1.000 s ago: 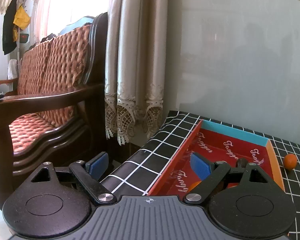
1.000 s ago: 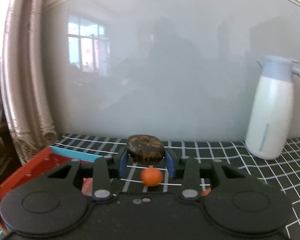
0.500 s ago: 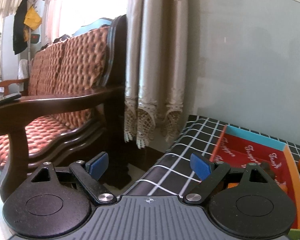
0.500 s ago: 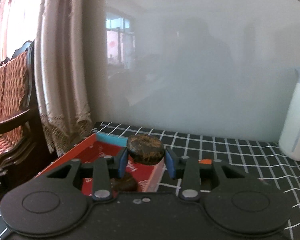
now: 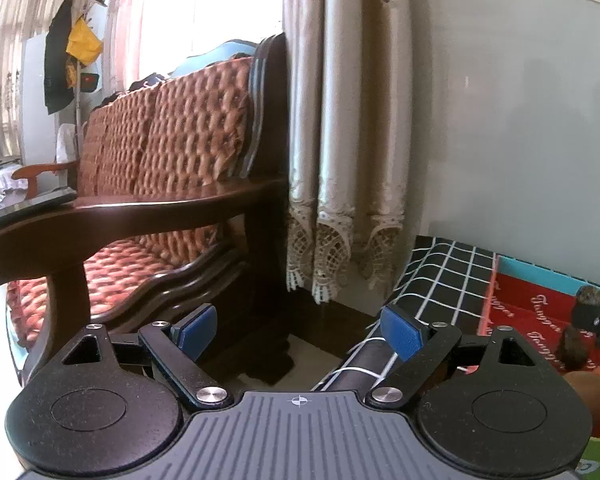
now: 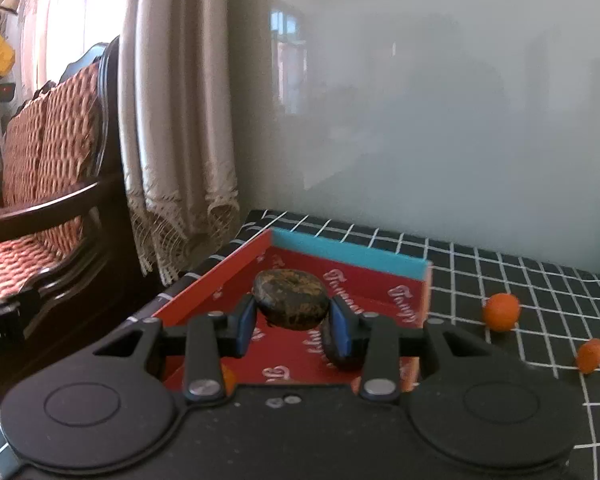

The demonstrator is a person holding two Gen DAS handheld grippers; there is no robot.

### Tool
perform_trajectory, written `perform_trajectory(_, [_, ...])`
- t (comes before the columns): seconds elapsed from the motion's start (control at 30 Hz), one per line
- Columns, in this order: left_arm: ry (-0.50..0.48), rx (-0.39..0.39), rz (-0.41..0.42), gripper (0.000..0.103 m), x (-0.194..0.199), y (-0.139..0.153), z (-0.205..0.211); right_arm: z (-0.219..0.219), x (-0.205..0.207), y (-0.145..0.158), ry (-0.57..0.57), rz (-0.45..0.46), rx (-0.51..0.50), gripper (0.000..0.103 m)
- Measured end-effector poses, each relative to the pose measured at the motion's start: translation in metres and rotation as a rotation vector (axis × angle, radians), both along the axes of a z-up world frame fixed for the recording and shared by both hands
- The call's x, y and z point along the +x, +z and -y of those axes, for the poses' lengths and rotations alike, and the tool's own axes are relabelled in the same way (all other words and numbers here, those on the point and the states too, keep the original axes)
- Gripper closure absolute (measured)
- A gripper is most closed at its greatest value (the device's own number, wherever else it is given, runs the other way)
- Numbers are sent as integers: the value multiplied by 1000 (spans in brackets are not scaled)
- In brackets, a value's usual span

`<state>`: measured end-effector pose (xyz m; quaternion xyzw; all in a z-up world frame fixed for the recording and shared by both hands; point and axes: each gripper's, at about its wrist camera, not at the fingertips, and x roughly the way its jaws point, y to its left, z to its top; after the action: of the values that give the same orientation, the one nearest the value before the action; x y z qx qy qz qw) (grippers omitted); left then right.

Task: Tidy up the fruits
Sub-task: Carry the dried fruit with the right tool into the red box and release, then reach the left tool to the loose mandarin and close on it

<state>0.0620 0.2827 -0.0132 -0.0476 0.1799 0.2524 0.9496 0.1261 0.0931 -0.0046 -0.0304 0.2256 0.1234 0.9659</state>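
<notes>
Two hand-held grippers in view. Right hand-held gripper [image 6: 292, 326] clamped on a dark brown mottled fruit [image 6: 290, 300], blue pads pressing both sides, fruit held above the red tray [image 6: 236, 276] with the teal far wall. Another dark fruit [image 6: 338, 354] lies in the tray under the right pad; a bit of orange fruit [image 6: 229, 376] shows at the tray's near-left corner. Two small oranges [image 6: 501, 312] on the checked table [image 6: 540, 292], right of the tray, apart from each other. Left hand-held gripper [image 5: 298, 332] with jaws wide apart, nothing between them, pointing past the table's left edge toward the wooden sofa [image 5: 160, 168] and curtain [image 5: 340, 160].
</notes>
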Motion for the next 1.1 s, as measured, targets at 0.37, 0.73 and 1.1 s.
perform_trajectory(0.37, [10, 3, -2, 14, -3, -1, -10, -20, -2, -11, 28, -39, -63, 59])
perform_trajectory(0.73, [-33, 2, 27, 14, -5, 8, 14, 4, -22, 13, -3, 47, -63, 57])
perform_trajectory(1.1, [-165, 46, 73, 14, -8, 23, 89, 101, -47, 34, -201, 149, -27, 51])
